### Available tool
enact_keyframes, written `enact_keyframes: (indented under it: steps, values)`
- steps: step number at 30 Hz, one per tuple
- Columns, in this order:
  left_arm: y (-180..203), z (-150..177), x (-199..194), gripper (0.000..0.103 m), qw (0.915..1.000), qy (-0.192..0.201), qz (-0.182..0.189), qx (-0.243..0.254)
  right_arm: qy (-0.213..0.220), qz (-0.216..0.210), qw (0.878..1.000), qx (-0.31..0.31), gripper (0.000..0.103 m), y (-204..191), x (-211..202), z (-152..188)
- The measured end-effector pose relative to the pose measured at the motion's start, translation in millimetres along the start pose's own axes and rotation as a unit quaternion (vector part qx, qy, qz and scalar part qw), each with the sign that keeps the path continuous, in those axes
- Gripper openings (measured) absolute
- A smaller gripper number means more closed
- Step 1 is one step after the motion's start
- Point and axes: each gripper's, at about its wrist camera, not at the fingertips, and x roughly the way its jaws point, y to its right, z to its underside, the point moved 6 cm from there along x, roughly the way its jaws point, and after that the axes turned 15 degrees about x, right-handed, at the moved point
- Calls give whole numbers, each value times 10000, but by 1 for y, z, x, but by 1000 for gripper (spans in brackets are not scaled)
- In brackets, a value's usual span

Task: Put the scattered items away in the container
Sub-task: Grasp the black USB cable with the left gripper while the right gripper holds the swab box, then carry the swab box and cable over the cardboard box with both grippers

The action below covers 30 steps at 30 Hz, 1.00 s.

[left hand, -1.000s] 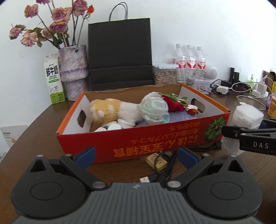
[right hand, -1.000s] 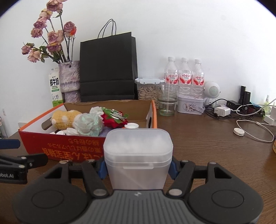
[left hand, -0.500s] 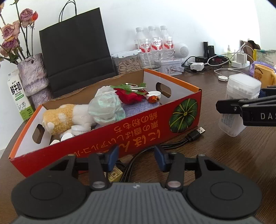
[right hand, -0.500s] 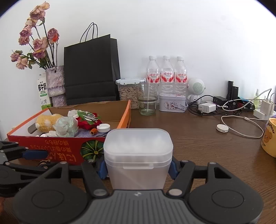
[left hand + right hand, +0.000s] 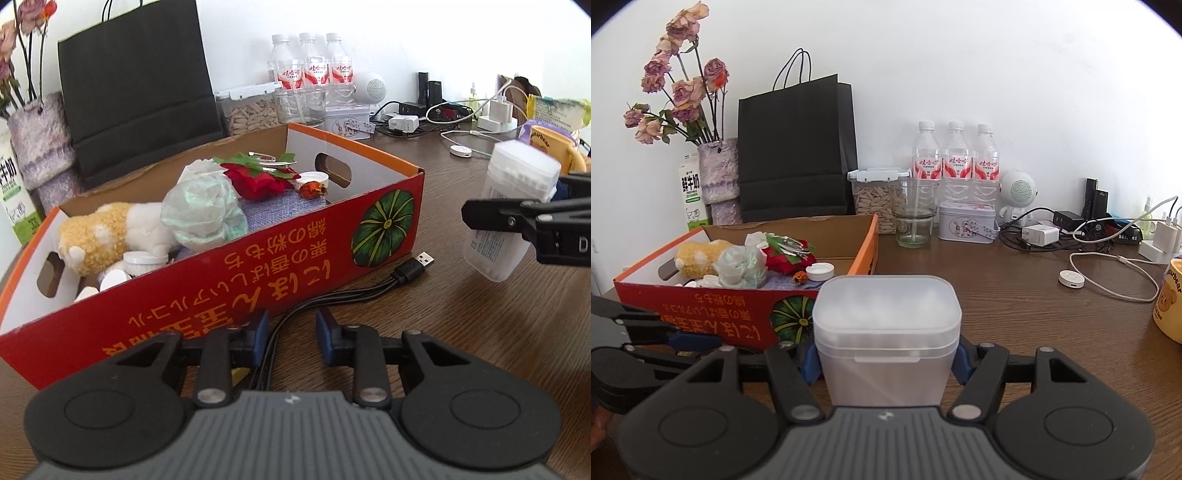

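Observation:
A red and orange cardboard box (image 5: 258,280) (image 5: 713,314) holds a plush toy (image 5: 107,232), a crumpled bag, red fabric flowers and bottle caps. My left gripper (image 5: 290,338) sits low in front of the box, its jaws partly closed around a black multi-head USB cable (image 5: 369,291) lying on the table, with a gap still showing. My right gripper (image 5: 884,360) is shut on a translucent white plastic container (image 5: 886,332), held to the right of the box; the container also shows in the left wrist view (image 5: 513,206).
Behind the box stand a black paper bag (image 5: 794,147), a vase of dried roses (image 5: 716,173), a milk carton, a seed jar, a glass (image 5: 914,214), three water bottles and a tin. Chargers and cables lie at the right (image 5: 1108,258), with a yellow mug (image 5: 1171,299).
My left gripper swung to the right end of the box and narrowed its jaws around the cable. The right gripper moved right with the plastic container, away from the box.

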Motion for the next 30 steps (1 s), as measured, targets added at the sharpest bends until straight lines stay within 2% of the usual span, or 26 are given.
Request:
enact_keyframes:
  steps: [3, 4, 5, 6, 9, 15, 22, 30]
  values:
    - [-8, 0, 3, 27, 9993, -90, 251, -264, -2, 2, 10000, 1, 64, -1, 0, 0]
    - [-9, 0, 3, 23, 9988, -104, 323, -343, -1, 1, 10000, 1, 64, 0, 0, 0]
    - [-10, 1, 2, 11, 9987, -118, 320, -377, -1, -1, 10000, 1, 64, -1, 0, 0]
    - [-9, 1, 0, 6, 9990, -135, 229, -369, 2, -4, 10000, 2, 64, -1, -1, 0]
    - [3, 2, -14, 5, 9999, 50, -72, -95, 22, -19, 10000, 4, 64, -2, -1, 0]
    - [13, -1, -43, 4, 9985, 396, -372, -62, 51, -52, 10000, -17, 64, -4, -4, 0]
    - [19, -15, -88, 4, 9902, 1067, -880, 188, 159, -91, 9998, -46, 64, -6, -9, -1]
    - [3, -15, -114, 4, 9854, 1310, -1087, -80, 346, -341, 9988, -14, 64, -19, -28, -3]
